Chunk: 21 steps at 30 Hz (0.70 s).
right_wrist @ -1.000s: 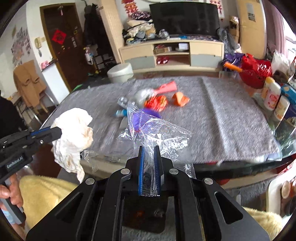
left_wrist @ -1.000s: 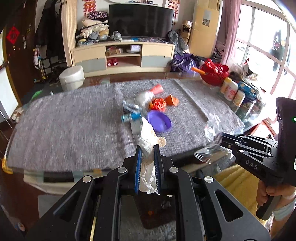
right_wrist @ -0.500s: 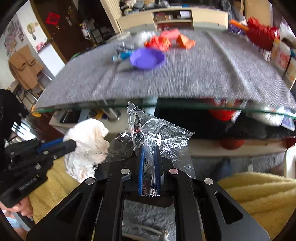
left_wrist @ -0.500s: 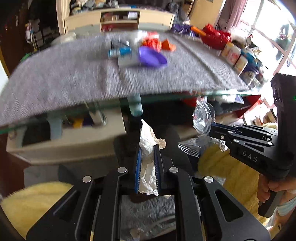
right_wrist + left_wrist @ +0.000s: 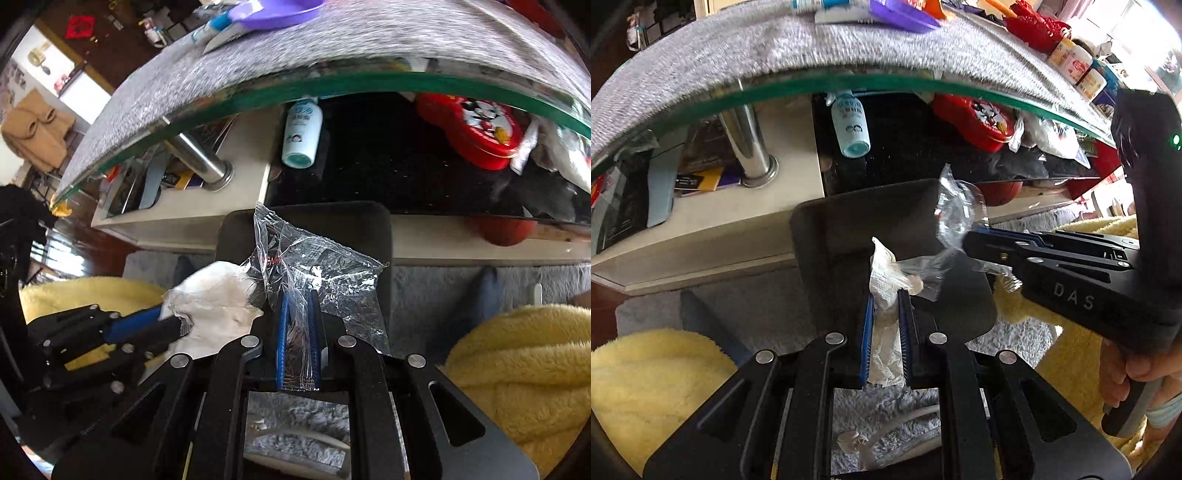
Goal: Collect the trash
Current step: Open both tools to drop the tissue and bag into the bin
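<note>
My left gripper (image 5: 885, 295) is shut on a crumpled white tissue (image 5: 884, 284), held over a dark bin (image 5: 849, 229) on the floor below the table's front edge. My right gripper (image 5: 298, 295) is shut on a clear plastic wrapper (image 5: 325, 266), also over the bin (image 5: 369, 221). The two grippers are close together and the wrapper touches the tissue (image 5: 218, 299). In the left wrist view the right gripper (image 5: 971, 243) comes in from the right with the wrapper (image 5: 955, 210). In the right wrist view the left gripper (image 5: 177, 321) comes in from the left.
The glass table edge (image 5: 886, 83) with a grey cloth (image 5: 738, 48) arches overhead, carrying a purple dish (image 5: 273, 11) and other items. Below it stand a blue-capped bottle (image 5: 849, 123), a red tin (image 5: 476, 129) and a chrome leg (image 5: 748, 147). Yellow fleece (image 5: 517, 369) flanks the bin.
Both grippers have dropped from table height to below the table edge, over the dark bin, and drawn closer together. Each still holds its piece of trash.
</note>
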Each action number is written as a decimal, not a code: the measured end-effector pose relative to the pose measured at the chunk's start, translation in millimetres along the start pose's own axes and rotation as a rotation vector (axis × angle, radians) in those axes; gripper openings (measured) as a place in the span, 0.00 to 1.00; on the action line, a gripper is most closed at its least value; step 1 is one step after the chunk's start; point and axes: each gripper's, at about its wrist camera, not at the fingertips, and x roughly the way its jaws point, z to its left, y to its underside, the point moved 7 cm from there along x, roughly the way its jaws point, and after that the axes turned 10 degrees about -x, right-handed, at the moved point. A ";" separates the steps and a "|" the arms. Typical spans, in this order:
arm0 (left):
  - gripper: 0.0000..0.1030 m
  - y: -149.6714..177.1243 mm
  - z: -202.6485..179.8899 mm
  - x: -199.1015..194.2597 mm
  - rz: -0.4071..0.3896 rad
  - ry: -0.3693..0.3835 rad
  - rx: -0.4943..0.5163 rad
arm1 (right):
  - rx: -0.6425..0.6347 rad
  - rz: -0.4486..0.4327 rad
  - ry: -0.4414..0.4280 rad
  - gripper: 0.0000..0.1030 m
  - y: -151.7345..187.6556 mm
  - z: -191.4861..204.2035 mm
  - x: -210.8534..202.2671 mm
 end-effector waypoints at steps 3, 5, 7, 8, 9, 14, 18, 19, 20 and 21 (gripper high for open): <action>0.11 0.4 2.3 7.4 0.014 0.001 -0.004 | -0.002 0.015 -0.001 0.14 -4.7 3.5 6.7; 0.12 0.8 5.6 12.0 0.025 0.001 -0.014 | 0.003 0.026 0.005 0.14 -7.3 1.0 12.1; 0.12 1.1 10.4 16.7 0.037 0.004 -0.031 | 0.008 0.042 0.003 0.15 -9.8 -1.2 16.7; 0.12 1.1 12.5 18.0 0.043 0.005 -0.035 | 0.007 0.046 0.003 0.15 -11.1 -1.5 18.7; 0.12 0.6 13.7 19.6 0.046 0.006 -0.038 | 0.005 0.054 0.003 0.15 -12.0 -1.3 21.0; 0.15 -1.2 15.2 23.4 0.058 0.013 -0.041 | -0.002 0.069 0.007 0.24 -16.6 -1.2 24.8; 0.27 -4.7 18.0 19.9 0.047 0.008 -0.045 | 0.005 0.045 0.026 0.44 -23.2 -6.0 14.9; 0.32 -5.5 18.6 18.3 0.042 0.005 -0.045 | 0.008 0.036 0.031 0.47 -24.9 -7.8 11.3; 0.35 -7.3 19.8 14.7 0.030 -0.002 -0.044 | 0.012 0.024 0.041 0.56 -26.6 -10.3 6.5; 0.44 -8.8 21.0 11.4 0.020 -0.009 -0.044 | 0.017 0.005 0.061 0.66 -28.5 -14.3 -1.2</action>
